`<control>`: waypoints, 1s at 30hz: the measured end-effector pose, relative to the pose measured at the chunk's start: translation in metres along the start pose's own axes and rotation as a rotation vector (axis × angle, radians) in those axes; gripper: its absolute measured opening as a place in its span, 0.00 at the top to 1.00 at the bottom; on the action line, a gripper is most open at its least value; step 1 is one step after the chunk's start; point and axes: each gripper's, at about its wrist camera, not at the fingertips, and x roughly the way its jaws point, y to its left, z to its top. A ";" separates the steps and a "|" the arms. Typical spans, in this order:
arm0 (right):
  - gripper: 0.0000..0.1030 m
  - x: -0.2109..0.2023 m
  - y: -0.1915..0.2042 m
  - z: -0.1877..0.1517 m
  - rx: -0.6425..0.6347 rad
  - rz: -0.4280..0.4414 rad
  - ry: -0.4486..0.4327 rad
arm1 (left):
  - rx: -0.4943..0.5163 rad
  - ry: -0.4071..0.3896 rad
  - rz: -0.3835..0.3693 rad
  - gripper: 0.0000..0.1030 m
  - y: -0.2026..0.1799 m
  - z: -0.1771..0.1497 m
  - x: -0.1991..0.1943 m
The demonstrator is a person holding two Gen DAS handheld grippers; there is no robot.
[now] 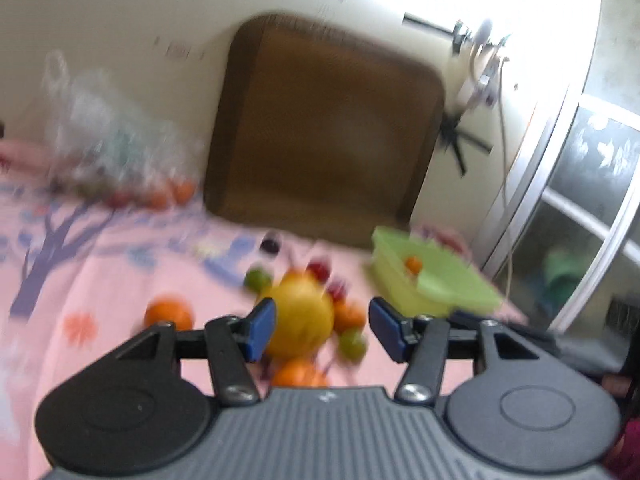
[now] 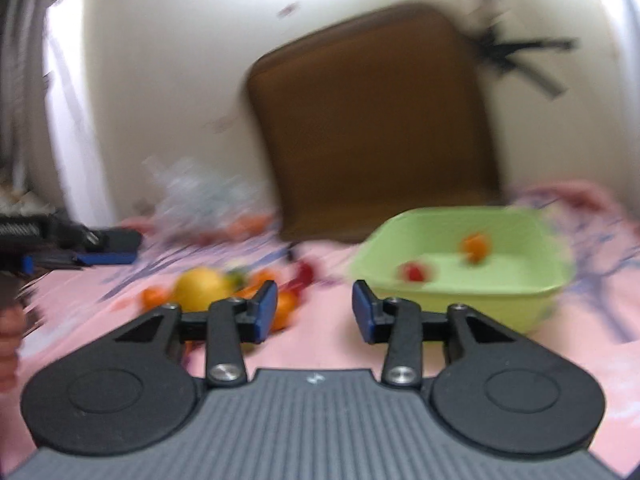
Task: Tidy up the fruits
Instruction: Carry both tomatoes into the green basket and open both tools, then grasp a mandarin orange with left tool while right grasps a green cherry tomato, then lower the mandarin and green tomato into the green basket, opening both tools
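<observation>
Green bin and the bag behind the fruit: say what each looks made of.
Green bin: seemingly moulded plastic, smooth and matt, going by its even pale colour, thin walls and rounded rim.
Bag: likely thin clear plastic film, crinkled and glossy; fruit shows through it. Blur leaves both uncertain.

Open left gripper [image 1: 322,330] over fruit pile [image 1: 304,320]

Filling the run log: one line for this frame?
left gripper: open, empty | right gripper: open, empty | green bin: orange, red fruit | pile: on bedsheet
</observation>
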 end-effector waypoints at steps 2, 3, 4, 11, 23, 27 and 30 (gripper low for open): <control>0.59 0.016 0.017 -0.001 -0.038 0.034 0.043 | 0.000 0.032 0.005 0.49 0.000 -0.011 0.006; 0.59 0.023 0.024 -0.002 -0.054 0.039 0.068 | 0.007 0.056 0.009 0.49 -0.001 -0.016 0.010; 0.59 0.031 0.030 -0.003 -0.064 0.049 0.095 | 0.023 0.075 0.019 0.49 -0.003 -0.020 0.016; 0.59 0.082 0.032 -0.012 -0.054 0.022 0.242 | 0.047 0.121 0.084 0.59 -0.002 -0.035 0.037; 0.75 0.007 -0.001 -0.002 -0.051 -0.097 0.033 | 0.091 0.111 -0.120 0.59 -0.063 0.002 0.064; 0.74 -0.017 -0.042 0.011 -0.036 -0.321 -0.094 | 0.181 0.078 -0.178 0.59 -0.109 0.030 0.113; 0.74 -0.015 -0.067 0.013 -0.027 -0.415 -0.110 | 0.256 0.086 -0.147 0.59 -0.139 0.034 0.152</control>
